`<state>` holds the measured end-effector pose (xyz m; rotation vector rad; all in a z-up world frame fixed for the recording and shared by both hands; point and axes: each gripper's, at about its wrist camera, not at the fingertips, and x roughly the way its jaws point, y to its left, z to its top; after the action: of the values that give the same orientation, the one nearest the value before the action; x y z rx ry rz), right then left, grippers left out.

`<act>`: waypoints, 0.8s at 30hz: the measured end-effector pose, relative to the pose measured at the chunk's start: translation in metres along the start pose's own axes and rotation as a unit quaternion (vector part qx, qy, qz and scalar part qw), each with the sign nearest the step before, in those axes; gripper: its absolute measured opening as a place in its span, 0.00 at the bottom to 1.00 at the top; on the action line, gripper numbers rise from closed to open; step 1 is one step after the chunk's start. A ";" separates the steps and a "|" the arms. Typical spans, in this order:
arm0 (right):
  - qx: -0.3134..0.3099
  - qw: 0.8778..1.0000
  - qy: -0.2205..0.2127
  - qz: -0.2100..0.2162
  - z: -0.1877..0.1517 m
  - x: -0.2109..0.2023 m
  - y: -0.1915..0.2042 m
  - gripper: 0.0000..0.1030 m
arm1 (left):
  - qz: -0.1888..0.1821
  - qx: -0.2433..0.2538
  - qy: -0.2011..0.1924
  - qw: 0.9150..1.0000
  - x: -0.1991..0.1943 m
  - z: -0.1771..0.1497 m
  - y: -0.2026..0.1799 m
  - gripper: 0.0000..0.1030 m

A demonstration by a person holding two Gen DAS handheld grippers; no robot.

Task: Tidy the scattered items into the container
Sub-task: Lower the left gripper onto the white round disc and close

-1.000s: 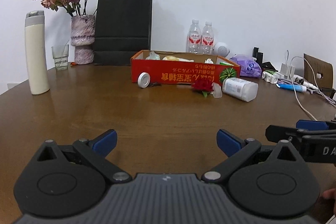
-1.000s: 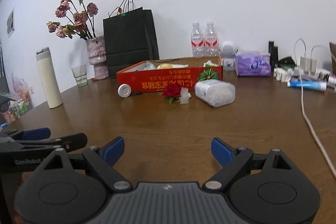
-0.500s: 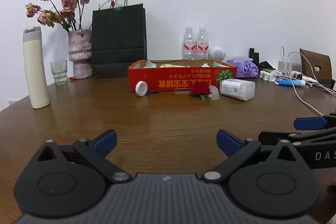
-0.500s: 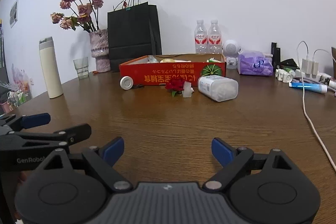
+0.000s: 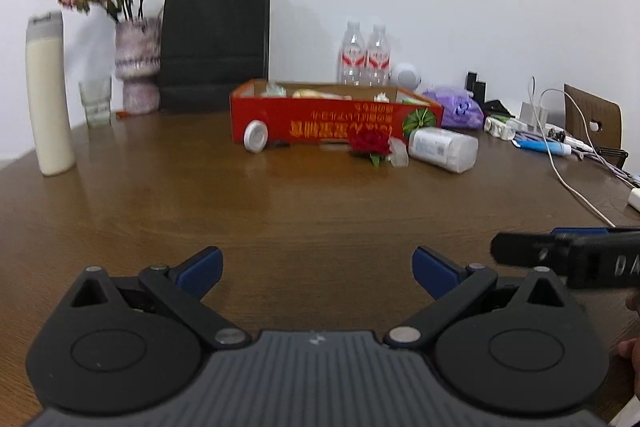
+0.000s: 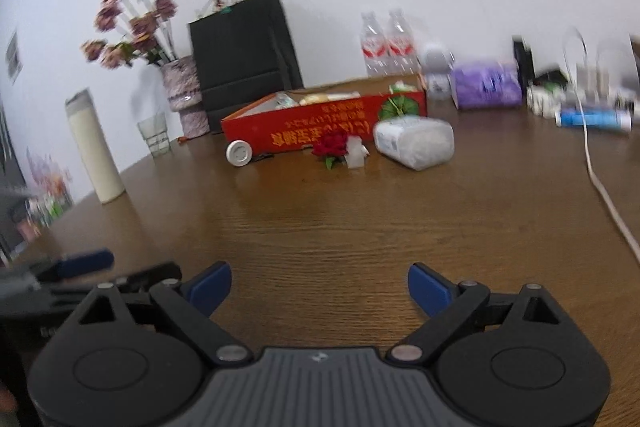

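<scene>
Both claws, left claw (image 5: 316, 269) and right claw (image 6: 319, 287), are hanging released and empty at the frame bottom, the right one having just been widening. Above centre, beside the red cardboard box (image 6: 320, 131), a white plastic bottle (image 6: 414, 142), red rose (image 6: 331, 145) and white round cap (image 6: 239, 153) are lying on the brown wooden counter (image 6: 360, 219); reaching forward is needed next.

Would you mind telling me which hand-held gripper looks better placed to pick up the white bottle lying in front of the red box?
Probably the right hand-held gripper. The white bottle lies right of centre in both views, on that gripper's side, and its jaws stand open and empty. The left hand-held gripper, also open, sits further left.
</scene>
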<state>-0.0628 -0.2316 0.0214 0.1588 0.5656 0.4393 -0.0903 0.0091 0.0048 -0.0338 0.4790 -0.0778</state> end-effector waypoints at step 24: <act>-0.083 0.993 0.044 0.064 0.130 0.180 0.048 0.57 | 0.006 -0.008 0.057 0.998 0.233 0.131 0.095 0.10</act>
<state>0.1272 -0.1118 0.0556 0.0153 0.6053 0.6177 0.1828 0.0867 0.0087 -0.0417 0.5941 -0.0654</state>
